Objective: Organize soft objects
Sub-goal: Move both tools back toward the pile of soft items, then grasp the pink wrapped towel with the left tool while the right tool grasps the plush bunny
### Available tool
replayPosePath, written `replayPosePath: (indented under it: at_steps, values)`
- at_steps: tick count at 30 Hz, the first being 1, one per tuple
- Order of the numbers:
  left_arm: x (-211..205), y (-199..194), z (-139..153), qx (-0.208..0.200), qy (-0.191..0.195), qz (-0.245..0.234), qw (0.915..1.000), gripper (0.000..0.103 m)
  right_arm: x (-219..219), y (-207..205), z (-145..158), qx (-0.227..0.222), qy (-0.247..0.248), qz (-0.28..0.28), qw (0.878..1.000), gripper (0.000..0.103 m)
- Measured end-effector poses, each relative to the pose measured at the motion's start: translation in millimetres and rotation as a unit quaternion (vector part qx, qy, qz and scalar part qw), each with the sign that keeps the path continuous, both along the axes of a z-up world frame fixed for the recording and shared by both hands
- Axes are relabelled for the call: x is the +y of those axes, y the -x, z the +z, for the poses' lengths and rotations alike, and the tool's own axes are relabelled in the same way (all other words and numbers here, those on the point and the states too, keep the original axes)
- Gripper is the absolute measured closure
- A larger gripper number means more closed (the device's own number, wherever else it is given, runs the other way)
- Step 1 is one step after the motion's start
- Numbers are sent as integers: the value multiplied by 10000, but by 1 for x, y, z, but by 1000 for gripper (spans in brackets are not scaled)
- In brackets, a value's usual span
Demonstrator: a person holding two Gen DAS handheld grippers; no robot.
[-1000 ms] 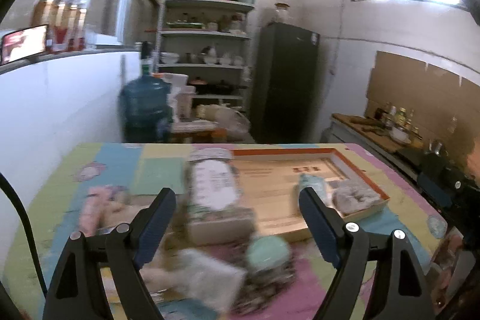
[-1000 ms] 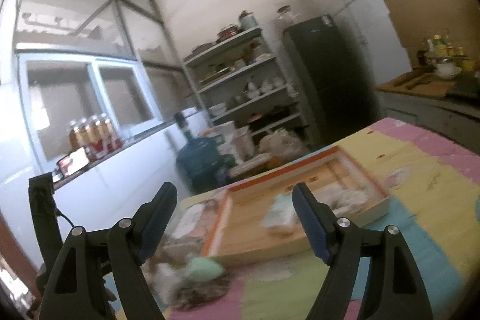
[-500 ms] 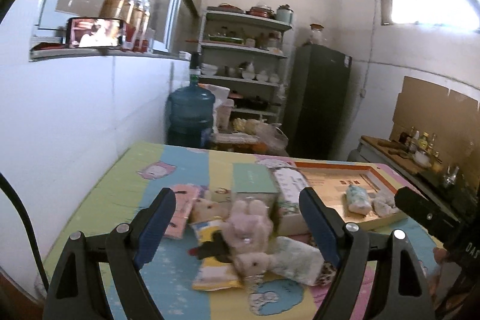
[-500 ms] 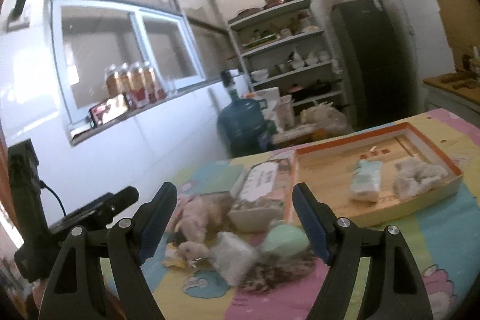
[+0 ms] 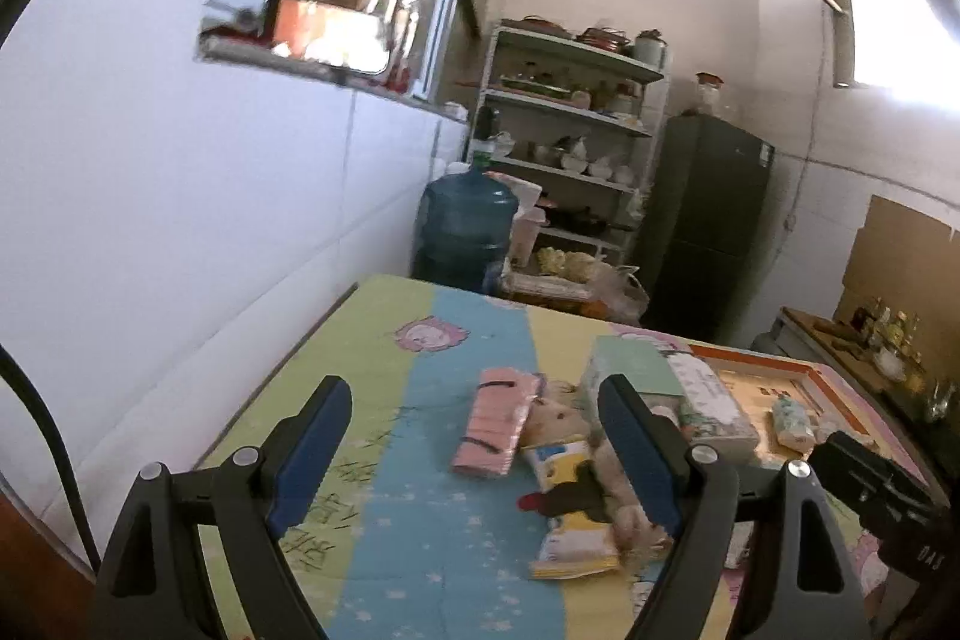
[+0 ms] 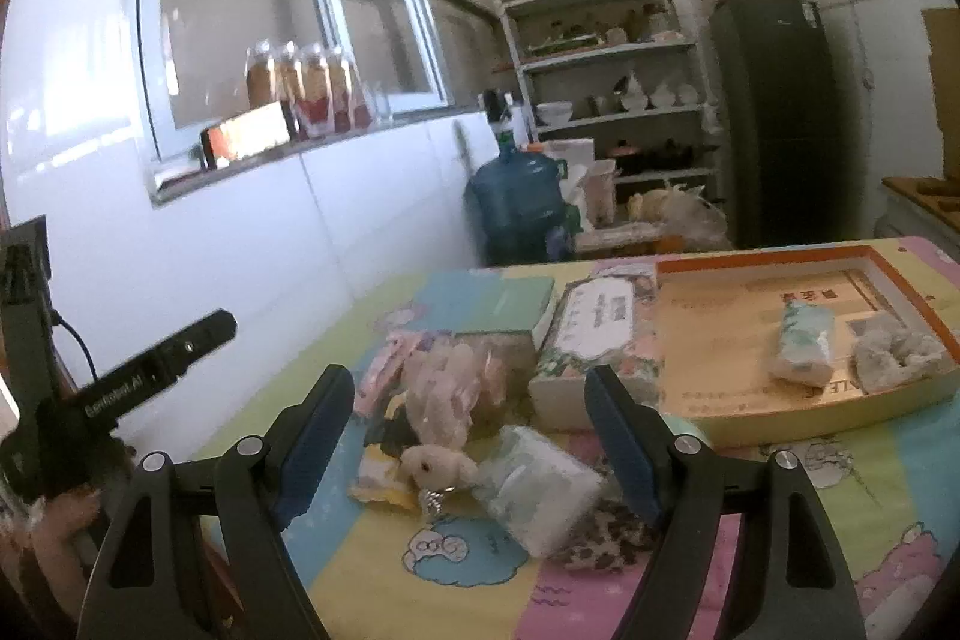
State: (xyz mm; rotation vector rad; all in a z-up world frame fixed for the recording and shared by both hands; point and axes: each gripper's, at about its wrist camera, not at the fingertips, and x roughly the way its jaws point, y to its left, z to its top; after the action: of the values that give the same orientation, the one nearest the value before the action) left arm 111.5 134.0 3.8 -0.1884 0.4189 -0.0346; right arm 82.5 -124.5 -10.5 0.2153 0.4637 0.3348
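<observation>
A heap of soft things lies on the patterned tablecloth. In the right wrist view I see a pink plush rabbit (image 6: 444, 394), a small white plush head (image 6: 432, 466), a clear wipes pack (image 6: 540, 484) and a leopard-print piece (image 6: 606, 538). The orange-rimmed tray (image 6: 750, 418) holds a tissue pack (image 6: 804, 340) and a grey fluffy cloth (image 6: 900, 355). My right gripper (image 6: 471, 382) is open above the heap, holding nothing. My left gripper (image 5: 474, 394) is open too, over a pink packet (image 5: 495, 427), with a plush toy (image 5: 561, 421) and a yellow snack packet (image 5: 570, 514) to its right.
A green box (image 6: 498, 304) and a floral tissue box (image 6: 594, 334) stand between the heap and the tray. A white wall runs along the table's left edge. Behind the table are a blue water jug (image 5: 465, 226), shelves (image 5: 570, 118) and a dark fridge (image 5: 708, 220).
Both views have swung left, away from the tray, and drawn back. The left gripper now faces the table's left part; the heap sits between the right fingers. Both stay open.
</observation>
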Motion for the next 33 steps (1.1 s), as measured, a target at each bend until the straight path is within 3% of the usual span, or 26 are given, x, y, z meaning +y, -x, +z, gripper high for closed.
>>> replayPosePath:
  at_steps: [8, 13, 16, 18, 22, 25, 27, 30, 33]
  values:
    - [16, -11, -21, 247, 165, -11, 9996, 18, 33, -25, -22, 380, 228, 393, 9982, 22]
    - [22, -18, -32, 367, 231, -70, 9990, 18, 55, -51, -43, 684, 679, 488, 9942, 23]
    - [24, -24, -37, 462, 252, -106, 9986, 18, 60, -63, -51, 813, 796, 458, 9924, 29]
    - [26, -28, -39, 520, 259, -126, 9982, 18, 62, -72, -55, 882, 823, 449, 9917, 39]
    - [29, -39, -43, 629, 232, -181, 9976, 18, 64, -87, -61, 1050, 860, 415, 9899, 43]
    - [28, -48, -47, 734, 162, -262, 9968, 18, 65, -95, -67, 1227, 852, 462, 9877, 53]
    - [26, -53, -49, 817, 147, -351, 9959, 18, 64, -96, -72, 1343, 818, 521, 9862, 67]
    - [24, -61, -52, 957, 125, -490, 9941, 18, 60, -94, -72, 1308, 682, 550, 9875, 74]
    - [21, -70, -55, 1050, 82, -611, 9926, 18, 53, -88, -66, 1170, 534, 562, 9901, 75]
